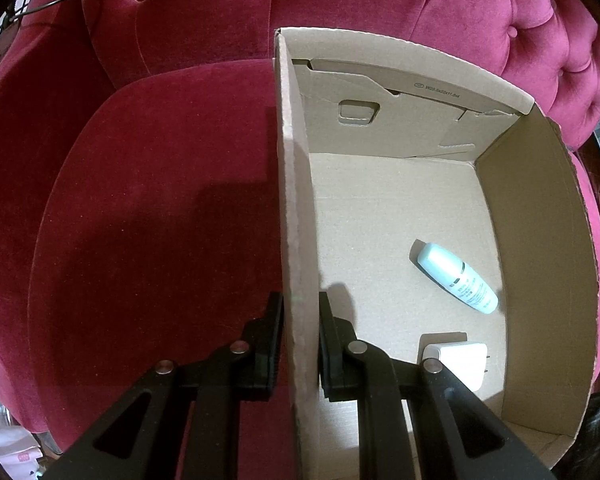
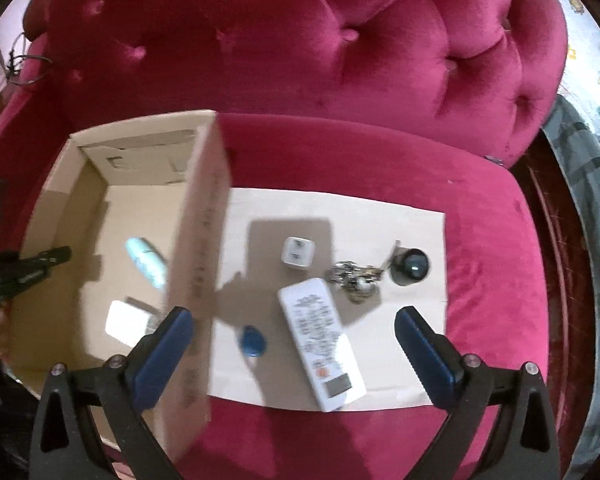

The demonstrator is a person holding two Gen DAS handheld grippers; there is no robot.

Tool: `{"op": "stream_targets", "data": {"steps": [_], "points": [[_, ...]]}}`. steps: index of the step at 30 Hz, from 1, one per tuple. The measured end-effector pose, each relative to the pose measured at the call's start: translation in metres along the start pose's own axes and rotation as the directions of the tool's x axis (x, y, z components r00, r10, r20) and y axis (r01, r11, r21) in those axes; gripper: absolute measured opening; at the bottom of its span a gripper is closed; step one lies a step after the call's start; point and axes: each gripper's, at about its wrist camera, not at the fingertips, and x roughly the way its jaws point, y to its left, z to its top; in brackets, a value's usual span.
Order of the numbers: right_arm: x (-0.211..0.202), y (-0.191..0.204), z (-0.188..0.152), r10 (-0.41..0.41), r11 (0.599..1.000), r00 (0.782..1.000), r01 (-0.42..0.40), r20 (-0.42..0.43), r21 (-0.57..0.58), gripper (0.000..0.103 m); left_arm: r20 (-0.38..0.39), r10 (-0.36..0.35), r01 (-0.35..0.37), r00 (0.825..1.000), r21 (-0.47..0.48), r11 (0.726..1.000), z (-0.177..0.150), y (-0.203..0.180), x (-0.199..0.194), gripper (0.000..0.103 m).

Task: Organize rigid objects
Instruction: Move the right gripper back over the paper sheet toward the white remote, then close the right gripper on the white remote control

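Left wrist view: the left gripper is pointing steeply down and pinching the near side wall of an open cardboard box, one black finger outside the wall and one inside, steadying it on a crimson velvet sofa. Inside the box, a pale green bottle is lying on its side on the floor, and a white charger block is lying near the front, partly hidden behind the gripper's linkage.

Right wrist view: the right gripper is hanging with its blue-padded jaws spread wide and nothing between them, above a flat cardboard sheet lying on the seat cushion just beside the box. On the sheet are waiting a white remote control, a blue key fob, a white plug adapter, a bunch of keys and a small black round object. The remote is lying closest under the open jaws.

Judged from this, two items are already boxed and the right gripper is reaching for another. The next move is calling for lowering the jaws across the remote's narrow width, closing, then carrying it over the box wall
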Motion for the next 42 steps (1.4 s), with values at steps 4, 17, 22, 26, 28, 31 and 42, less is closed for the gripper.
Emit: {"op": "stream_targets", "data": {"steps": [4, 17, 22, 26, 28, 31, 42], "points": [[0.014, -0.013, -0.006, -0.008, 1.0, 1.0, 0.008, -0.011, 0.014, 0.103, -0.001, -0.001, 0.001, 1.0, -0.001, 1.0, 0.0, 0.0, 0.001, 0.017], [0.073, -0.031, -0.033, 0.006, 0.999, 0.997, -0.003, -0.08, 0.039, 0.103, -0.001, 0.001, -0.001, 1.0, 0.002, 1.0, -0.001, -0.001, 0.001, 0.017], [0.096, -0.035, -0.039, 0.034, 0.998, 0.994, -0.029, -0.104, 0.05, 0.103, -0.001, 0.003, -0.003, 1.0, 0.003, 1.0, -0.001, -0.001, 0.002, 0.017], [0.11, -0.038, -0.04, 0.049, 0.998, 0.993, -0.043, -0.111, 0.052, 0.103, -0.002, 0.005, -0.005, 1.0, 0.004, 1.0, -0.001, -0.002, 0.002, 0.017], [0.117, -0.039, -0.039, 0.058, 0.997, 0.991, -0.051, -0.117, 0.058, 0.103, -0.002, 0.005, -0.005, 1.0, 0.003, 1.0, -0.001, -0.002, 0.003, 0.017], [0.123, -0.043, -0.038, 0.065, 0.996, 0.992, -0.058, -0.11, 0.066, 0.103, -0.002, 0.006, -0.006, 1.0, 0.004, 1.0, -0.001, -0.002, 0.002, 0.017], [0.133, -0.041, -0.025, 0.096, 0.993, 0.986, -0.086, -0.135, 0.084, 0.057, -0.003, 0.01, -0.01, 1.0, 0.005, 1.0, 0.0, -0.004, 0.003, 0.017]]}}
